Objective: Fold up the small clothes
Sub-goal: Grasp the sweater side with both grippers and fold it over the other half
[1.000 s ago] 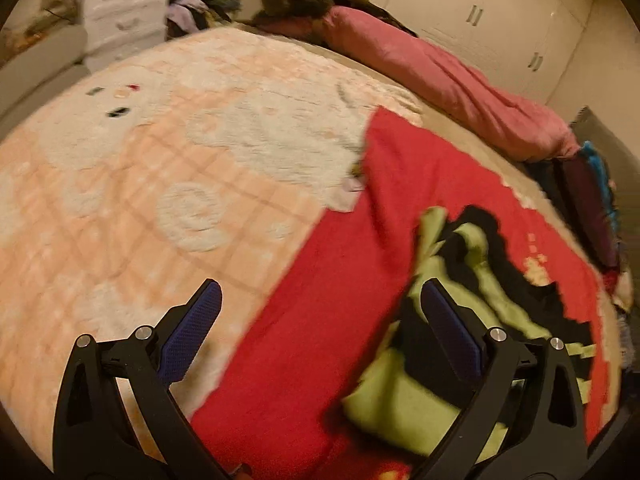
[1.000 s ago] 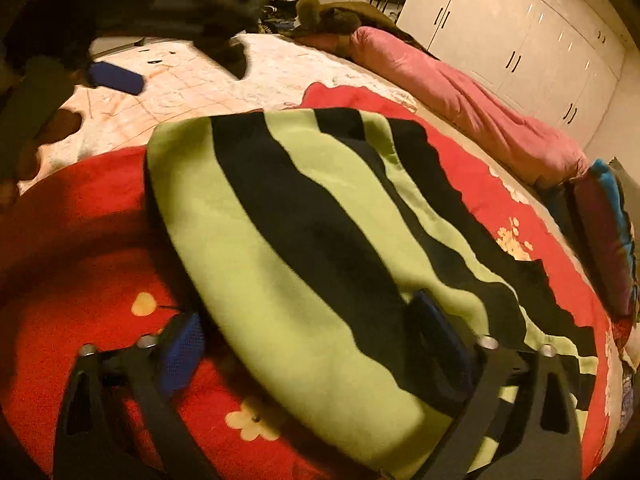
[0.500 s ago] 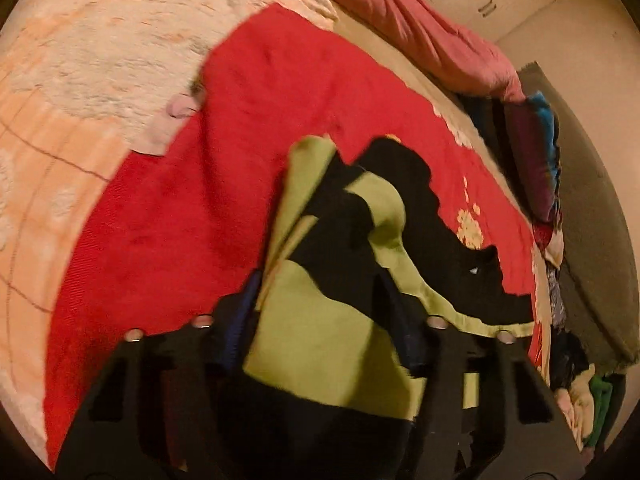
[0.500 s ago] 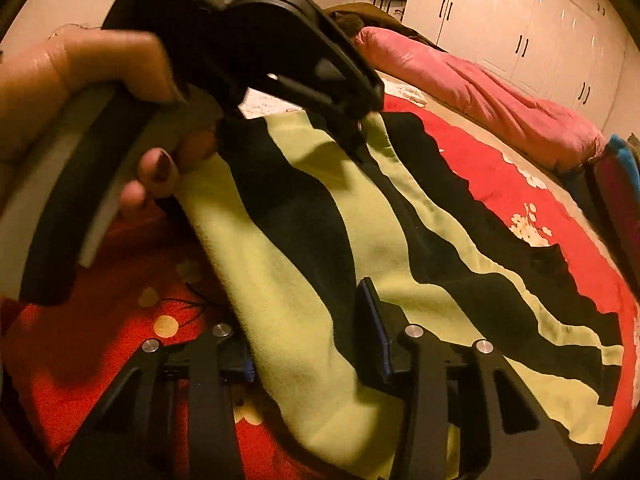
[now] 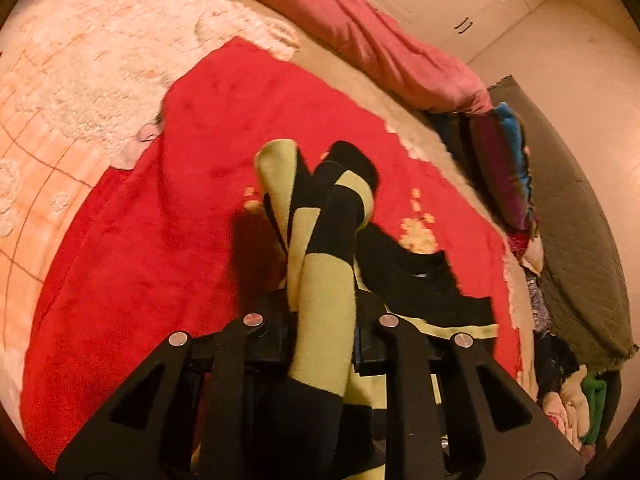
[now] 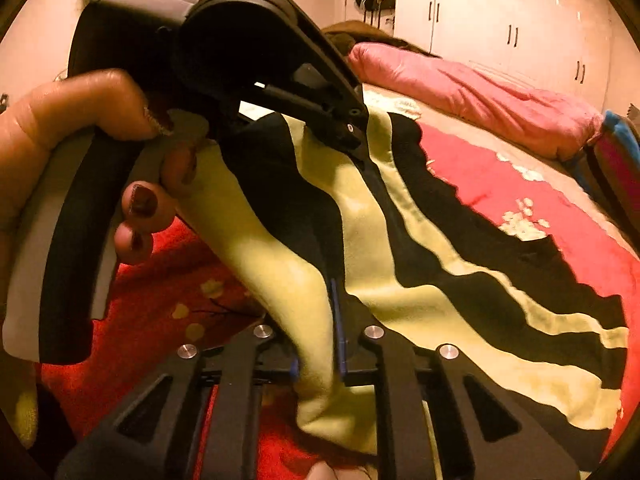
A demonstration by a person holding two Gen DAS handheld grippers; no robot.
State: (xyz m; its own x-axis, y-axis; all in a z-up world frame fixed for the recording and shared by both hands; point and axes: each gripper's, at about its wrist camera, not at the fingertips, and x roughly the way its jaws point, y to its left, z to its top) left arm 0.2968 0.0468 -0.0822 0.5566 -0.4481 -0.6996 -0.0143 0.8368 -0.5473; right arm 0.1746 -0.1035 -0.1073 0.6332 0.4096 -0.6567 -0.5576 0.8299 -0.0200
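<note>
A small garment with yellow-green and black stripes (image 5: 320, 304) lies on a red blanket (image 5: 160, 240). My left gripper (image 5: 320, 320) is shut on a bunched edge of it, and the cloth rises between the jaws. In the right wrist view my right gripper (image 6: 320, 320) is shut on another edge of the striped garment (image 6: 400, 248), which stretches away to the right over the red blanket (image 6: 540, 184). The left gripper's body, held in a hand, (image 6: 224, 60) pinches the garment's far edge at upper left.
A pale peach fluffy blanket (image 5: 80, 80) covers the bed's left part. A pink duvet roll (image 5: 360, 40) lies along the far edge. Dark pillows (image 5: 504, 160) and a clothes pile (image 5: 572, 400) sit at the right. White wardrobes (image 6: 520, 20) stand behind.
Both grippers have closed from open onto the striped garment. The left gripper moved right from the peach blanket onto the garment and lifted its edge, bunching the cloth.
</note>
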